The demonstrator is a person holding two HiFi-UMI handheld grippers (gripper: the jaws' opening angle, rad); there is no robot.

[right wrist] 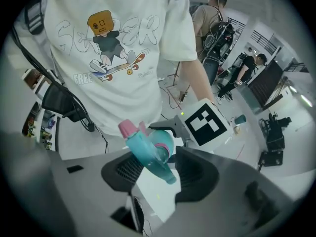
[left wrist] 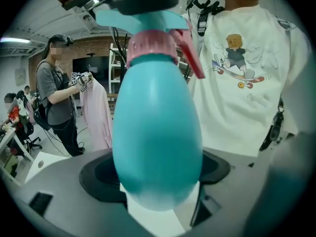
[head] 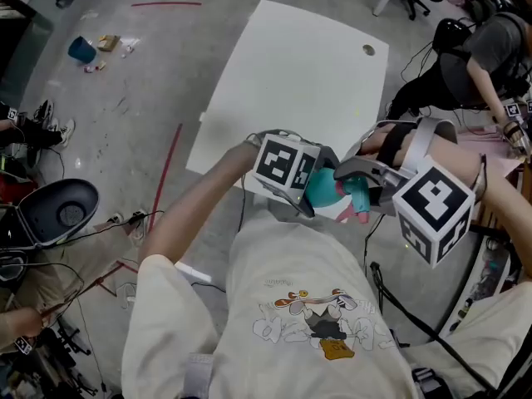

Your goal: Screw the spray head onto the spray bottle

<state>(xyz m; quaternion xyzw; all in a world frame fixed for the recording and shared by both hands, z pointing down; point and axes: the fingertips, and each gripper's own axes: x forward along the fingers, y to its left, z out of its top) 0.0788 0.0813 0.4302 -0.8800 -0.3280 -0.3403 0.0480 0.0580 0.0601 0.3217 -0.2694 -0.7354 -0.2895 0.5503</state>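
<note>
So the left gripper (left wrist: pixel 158 181) has its jaws clamped on the teal spray bottle (left wrist: pixel 157 142), with the spray head (right wrist: pixel 148 149) on its neck. The right gripper (right wrist: pixel 160 177) has its jaws apart around that head, not pressing it.

The spray bottle (head: pixel 322 188) hangs before the person's chest, just near of the table (head: pixel 291 81), with the left gripper (head: pixel 309 191) at its left and the right gripper (head: pixel 359 188) at its right. The spray head (head: pixel 356 198) sits on its right end, seemingly between the right jaws.
</note>
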